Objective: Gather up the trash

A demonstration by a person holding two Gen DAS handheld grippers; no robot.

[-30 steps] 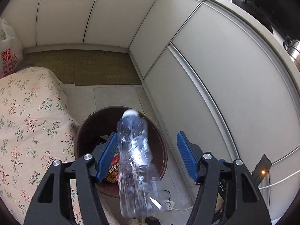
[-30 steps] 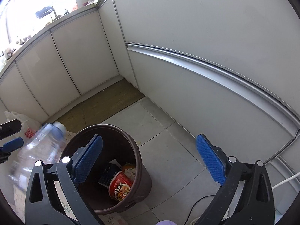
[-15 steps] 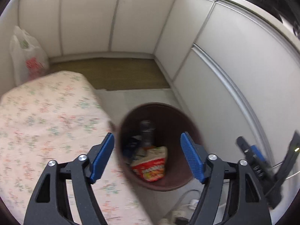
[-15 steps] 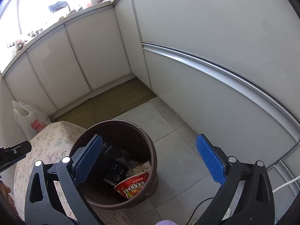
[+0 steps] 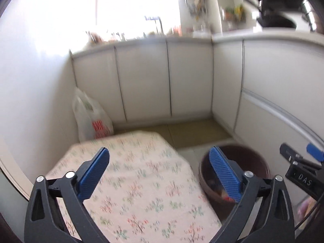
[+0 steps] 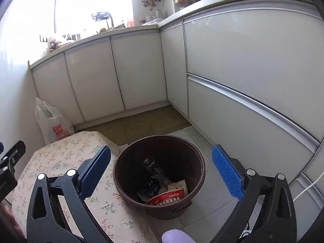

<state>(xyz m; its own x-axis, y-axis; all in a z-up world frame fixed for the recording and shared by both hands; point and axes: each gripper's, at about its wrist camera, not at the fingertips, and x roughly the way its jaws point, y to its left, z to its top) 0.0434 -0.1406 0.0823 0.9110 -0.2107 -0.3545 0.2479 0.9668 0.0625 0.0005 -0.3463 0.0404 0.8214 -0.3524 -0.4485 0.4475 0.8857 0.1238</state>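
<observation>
A brown round bin (image 6: 194, 179) stands on the tiled floor beside a flowered cloth-covered table (image 6: 66, 158). Inside it lie a clear plastic bottle (image 6: 156, 169), a red noodle cup (image 6: 165, 199) and a dark wrapper (image 6: 148, 188). My right gripper (image 6: 162, 174) hangs open above the bin with nothing between its blue pads. My left gripper (image 5: 160, 174) is over the flowered table (image 5: 141, 192), its jaws opening wide and empty. The bin (image 5: 255, 162) shows behind its right finger. The right gripper's tip (image 5: 299, 166) is at that view's right edge.
White cabinet doors (image 6: 141, 68) line the back and right, under a cluttered countertop (image 6: 105, 32). A white plastic shopping bag (image 6: 54, 127) leans in the left corner. A green mat (image 6: 149, 121) lies before the cabinets. A white cable (image 6: 307, 188) runs at lower right.
The bottle left my left gripper and dropped into the bin. The left gripper then swung left and tilted up over the table, jaws wider. The right gripper pulled back and rose.
</observation>
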